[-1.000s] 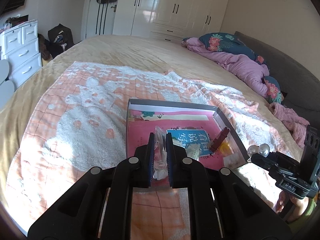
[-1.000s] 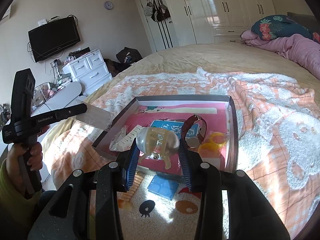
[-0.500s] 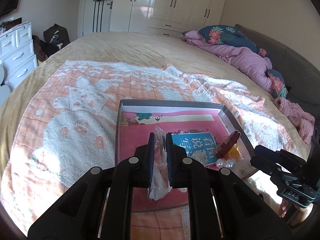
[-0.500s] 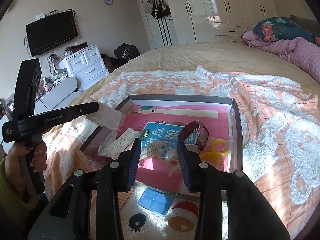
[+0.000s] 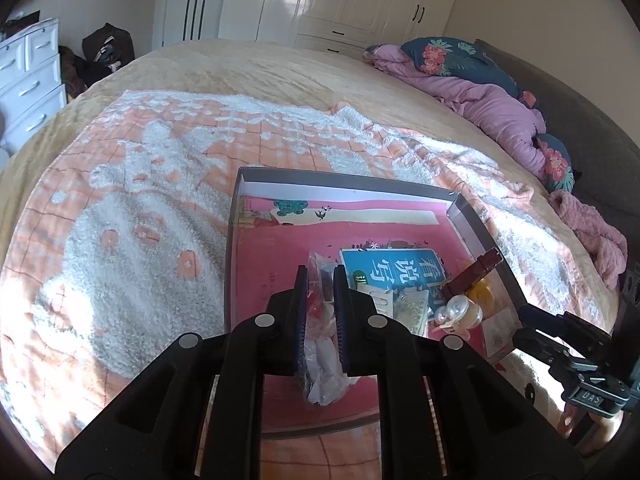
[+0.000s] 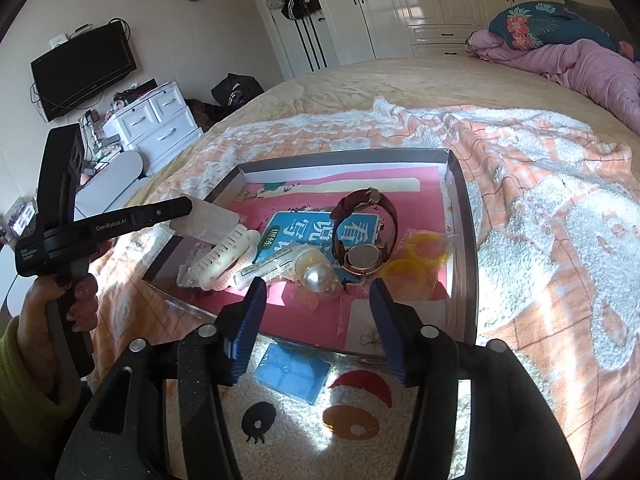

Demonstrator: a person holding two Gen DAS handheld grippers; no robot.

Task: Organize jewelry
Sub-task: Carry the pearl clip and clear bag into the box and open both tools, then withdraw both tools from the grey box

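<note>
Crinkly clear plastic jewelry bag (image 5: 320, 354), light, limp and slippery, is pinched mid-body by the left gripper (image 5: 320, 280); right gripper (image 6: 318, 292) gapes empty.

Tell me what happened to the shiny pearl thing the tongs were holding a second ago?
The right tongs let go of the pearl clip and opened wide; it now lies in the tray beside the watch. The left tongs stayed shut on the little plastic bag, held over the tray.
</note>
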